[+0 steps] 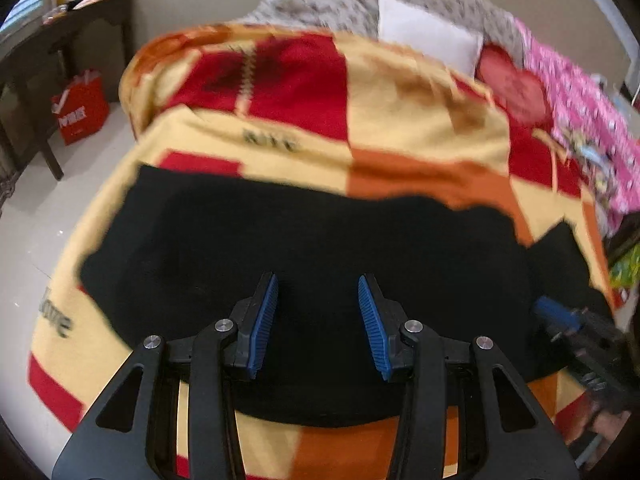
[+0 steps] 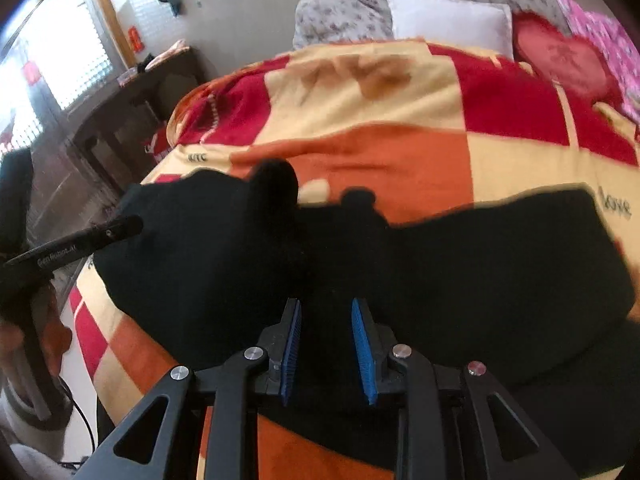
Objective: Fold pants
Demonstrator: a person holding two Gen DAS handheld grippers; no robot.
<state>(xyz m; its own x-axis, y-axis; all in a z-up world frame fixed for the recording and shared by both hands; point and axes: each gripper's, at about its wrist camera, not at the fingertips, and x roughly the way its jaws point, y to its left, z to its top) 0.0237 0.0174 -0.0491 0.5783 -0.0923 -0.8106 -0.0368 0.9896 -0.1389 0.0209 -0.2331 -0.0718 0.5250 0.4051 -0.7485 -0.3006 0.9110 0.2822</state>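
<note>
Left wrist view: left gripper (image 1: pixel 318 322) fingers apart, empty, over black pants (image 1: pixel 304 248); blanket (image 1: pixel 400 128) bare beyond their far edge. Right gripper (image 2: pixel 326 350) narrowly parted, empty.

"Love" on the patchwork blanket (image 2: pixel 400 152); white lettering on the left gripper's (image 2: pixel 56 256) arm too blurred to read.

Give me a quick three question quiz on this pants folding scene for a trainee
1. True or false: the black pants lie on a checked blanket.
2. What does the left gripper hold? A pants, B pillow, C nothing.
3. What colour are the right gripper pads?

Key: 1 true. 2 C, the jaws stand open above the pants. 3 blue.
</note>
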